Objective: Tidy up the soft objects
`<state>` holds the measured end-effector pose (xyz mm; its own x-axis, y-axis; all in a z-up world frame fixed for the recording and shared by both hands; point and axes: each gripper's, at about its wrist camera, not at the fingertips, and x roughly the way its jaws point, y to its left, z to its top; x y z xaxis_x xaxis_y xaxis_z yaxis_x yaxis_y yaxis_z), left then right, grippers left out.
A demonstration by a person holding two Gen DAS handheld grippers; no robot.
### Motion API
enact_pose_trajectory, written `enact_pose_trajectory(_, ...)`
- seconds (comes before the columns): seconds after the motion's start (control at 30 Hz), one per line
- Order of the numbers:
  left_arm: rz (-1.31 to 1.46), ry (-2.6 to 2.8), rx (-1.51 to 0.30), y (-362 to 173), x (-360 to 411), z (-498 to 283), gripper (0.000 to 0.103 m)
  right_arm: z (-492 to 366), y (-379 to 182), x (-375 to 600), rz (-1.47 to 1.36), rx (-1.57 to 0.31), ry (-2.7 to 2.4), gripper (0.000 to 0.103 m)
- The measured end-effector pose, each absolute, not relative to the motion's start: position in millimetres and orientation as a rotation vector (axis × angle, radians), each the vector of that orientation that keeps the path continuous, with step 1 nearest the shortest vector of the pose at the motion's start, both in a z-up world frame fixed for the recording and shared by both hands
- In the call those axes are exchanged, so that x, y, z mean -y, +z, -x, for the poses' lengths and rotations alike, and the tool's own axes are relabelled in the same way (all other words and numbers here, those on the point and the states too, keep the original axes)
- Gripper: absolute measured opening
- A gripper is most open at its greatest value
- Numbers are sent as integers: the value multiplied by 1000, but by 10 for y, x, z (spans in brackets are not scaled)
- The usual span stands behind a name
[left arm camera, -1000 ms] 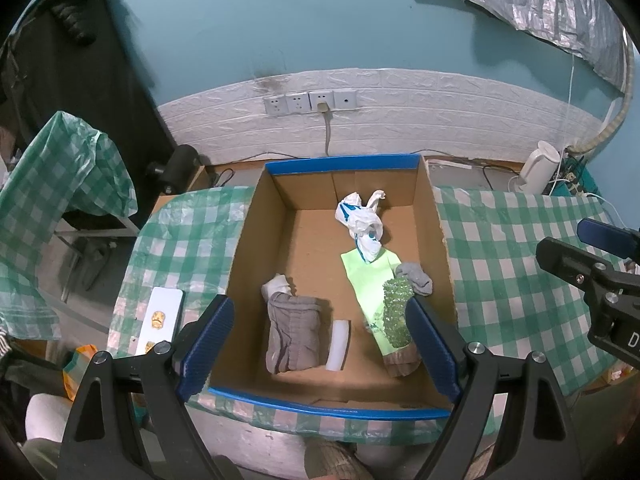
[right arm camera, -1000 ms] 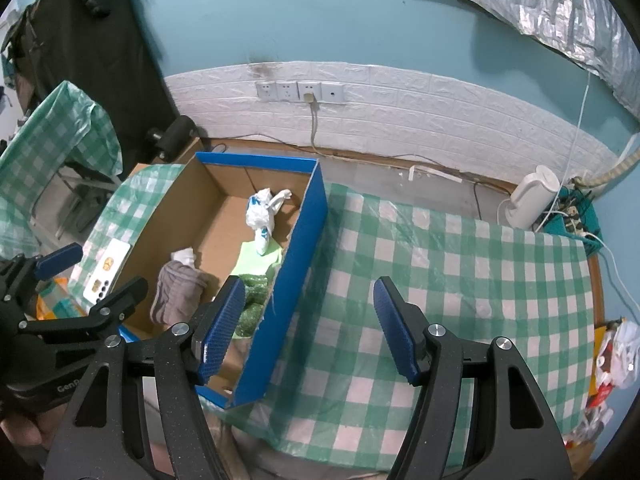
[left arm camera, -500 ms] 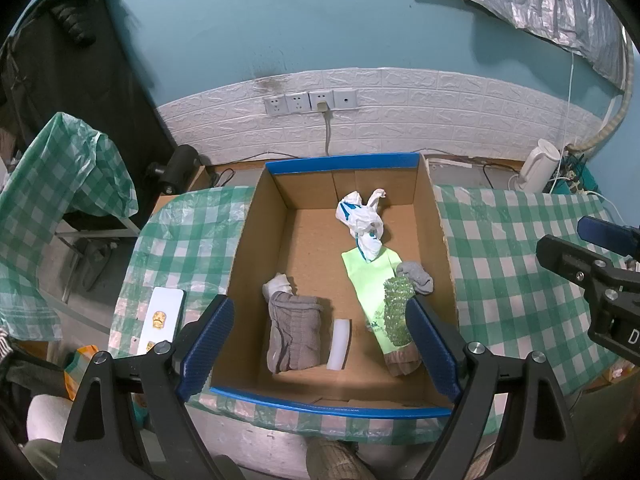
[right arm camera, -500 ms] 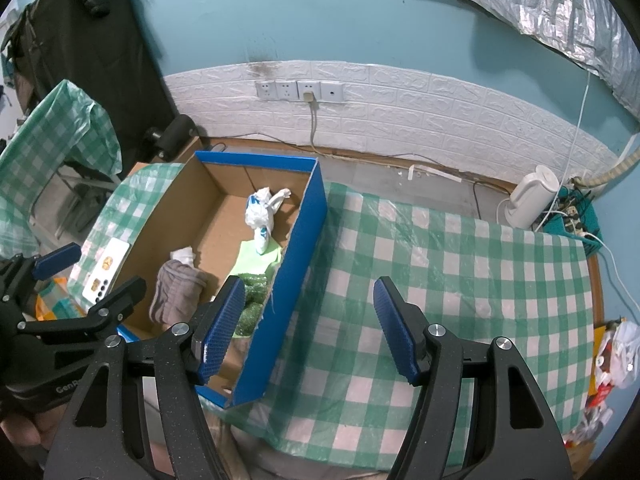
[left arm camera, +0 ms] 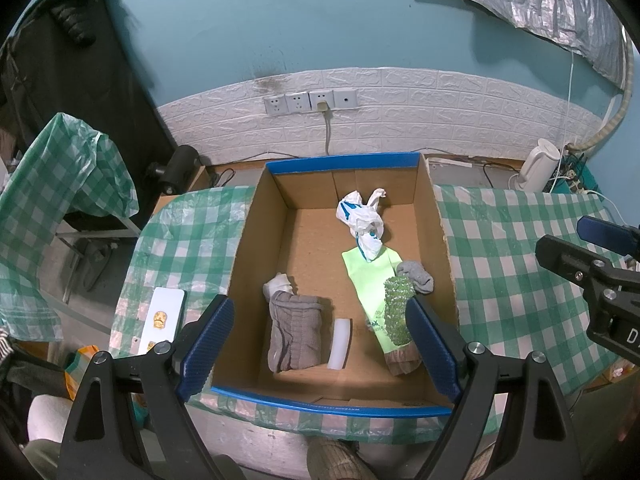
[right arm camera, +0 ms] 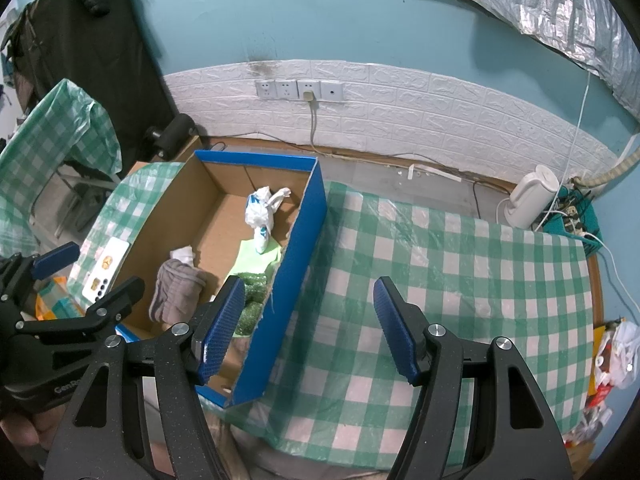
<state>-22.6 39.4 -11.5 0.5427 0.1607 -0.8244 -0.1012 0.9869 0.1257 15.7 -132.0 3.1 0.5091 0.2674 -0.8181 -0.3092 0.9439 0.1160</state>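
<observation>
A blue-edged cardboard box (left arm camera: 343,159) stands on the checked table. Inside lie a grey folded cloth (left arm camera: 295,332), a white plastic bag (left arm camera: 362,222), a light green bag (left arm camera: 370,280), a green bubbly sock (left arm camera: 397,310), a small grey sock (left arm camera: 416,276) and a white strip (left arm camera: 340,343). My left gripper (left arm camera: 316,350) is open and empty, high above the box's near edge. My right gripper (right arm camera: 310,328) is open and empty above the box's right wall (right arm camera: 292,276); the grey cloth (right arm camera: 176,292) and white bag (right arm camera: 260,216) show in that view.
A white phone-like slab (left arm camera: 162,316) lies on the green checked tablecloth (left arm camera: 512,280) left of the box. A white kettle (right arm camera: 530,196) stands at the far right by the wall. A chair draped in checked plastic (left arm camera: 60,184) is at the left. Sockets (left arm camera: 310,100) are on the wall.
</observation>
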Motion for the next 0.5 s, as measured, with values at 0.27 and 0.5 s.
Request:
enact_pose_trajectory(0.27,-63,156,-986,-113,-387,230,89,-159,31,1317,48,-977,347,66)
enact_pose_trajectory(0.5,-64,156,-987,-111,-384,229,89,-162,33,1316,47,-977,347,66)
